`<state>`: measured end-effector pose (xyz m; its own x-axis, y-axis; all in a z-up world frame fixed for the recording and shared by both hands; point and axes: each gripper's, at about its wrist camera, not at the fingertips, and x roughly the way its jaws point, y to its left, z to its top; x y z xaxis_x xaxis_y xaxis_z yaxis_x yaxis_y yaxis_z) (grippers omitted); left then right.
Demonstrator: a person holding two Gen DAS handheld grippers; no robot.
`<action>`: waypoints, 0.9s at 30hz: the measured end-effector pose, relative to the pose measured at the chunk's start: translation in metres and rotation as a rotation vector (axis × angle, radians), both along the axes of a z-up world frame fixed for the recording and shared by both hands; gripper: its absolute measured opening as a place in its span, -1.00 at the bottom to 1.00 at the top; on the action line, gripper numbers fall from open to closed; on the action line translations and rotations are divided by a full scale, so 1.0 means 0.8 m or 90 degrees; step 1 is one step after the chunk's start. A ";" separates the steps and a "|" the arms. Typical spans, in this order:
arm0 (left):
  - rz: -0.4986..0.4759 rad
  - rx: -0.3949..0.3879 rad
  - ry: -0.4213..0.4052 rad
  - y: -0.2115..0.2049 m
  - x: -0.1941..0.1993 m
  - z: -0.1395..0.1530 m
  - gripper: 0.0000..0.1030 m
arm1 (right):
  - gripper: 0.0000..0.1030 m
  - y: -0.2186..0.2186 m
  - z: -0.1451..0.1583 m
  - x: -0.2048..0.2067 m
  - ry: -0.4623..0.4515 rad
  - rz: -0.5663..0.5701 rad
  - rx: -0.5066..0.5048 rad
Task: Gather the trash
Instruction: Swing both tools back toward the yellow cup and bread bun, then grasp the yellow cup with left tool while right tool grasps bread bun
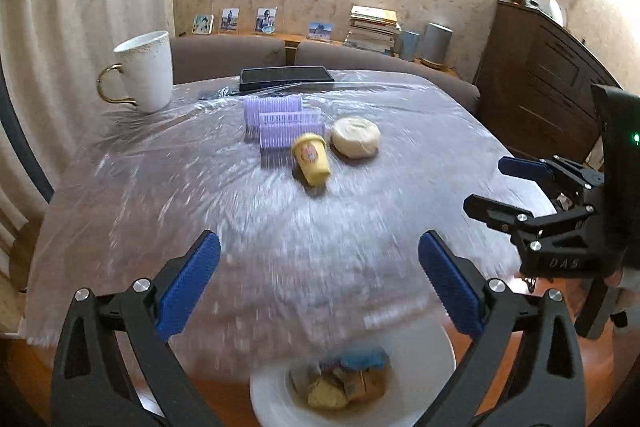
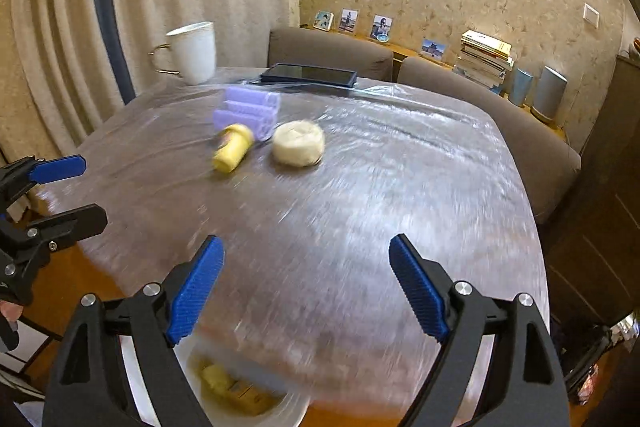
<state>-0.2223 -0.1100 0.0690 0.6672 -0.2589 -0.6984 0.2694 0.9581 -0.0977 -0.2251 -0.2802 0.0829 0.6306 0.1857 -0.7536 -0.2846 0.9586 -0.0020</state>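
Closest to me, below both grippers, sits the white bowl (image 1: 276,399), at the near edge of the bench (image 1: 120,211) under its clear plastic cover. The trash (image 1: 340,383) is in that bowl: crumpled yellowish wrappers, small tan packets, a scrap of blue. It's smeared by blur, and I can't read any of the labels. In the right wrist view the bowl is cut off at the bottom edge, with only yellow scraps showing.

My left gripper (image 1: 320,283) is spread wide, nothing between its blue pads. My right gripper (image 2: 306,287) is spread too, also empty; from the left camera I see it off to the side, over the bench edge.

Further out, mid-bench, a small yellow cup (image 1: 311,158) lies on its side, just beside a round pale wrapped cake (image 1: 356,137). Just behind them sit lilac hair rollers (image 1: 280,123), touching one another. Beyond, a dark tablet (image 1: 286,77) lies flat and a white mug (image 1: 146,71) with a gold handle stands upright at the far left corner.
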 end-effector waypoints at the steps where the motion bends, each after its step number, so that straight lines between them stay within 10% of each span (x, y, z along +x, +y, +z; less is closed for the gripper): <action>1: 0.002 0.003 0.004 -0.003 0.013 0.000 0.94 | 0.62 -0.001 -0.002 0.014 0.004 0.002 0.005; 8: 0.007 0.013 0.048 -0.018 0.093 -0.029 0.82 | 0.55 0.020 -0.029 0.090 0.048 0.026 0.002; 19: -0.018 0.025 0.107 -0.033 0.153 -0.066 -0.21 | 0.26 0.042 -0.055 0.136 0.079 0.071 -0.015; 27: -0.021 0.027 0.105 -0.013 0.153 -0.065 -0.27 | 0.13 0.068 -0.065 0.159 0.090 0.092 -0.018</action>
<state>-0.1002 -0.1204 0.0170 0.5340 -0.2473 -0.8085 0.2850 0.9529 -0.1033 -0.0979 -0.2257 0.0310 0.4867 0.2436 -0.8389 -0.4184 0.9080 0.0210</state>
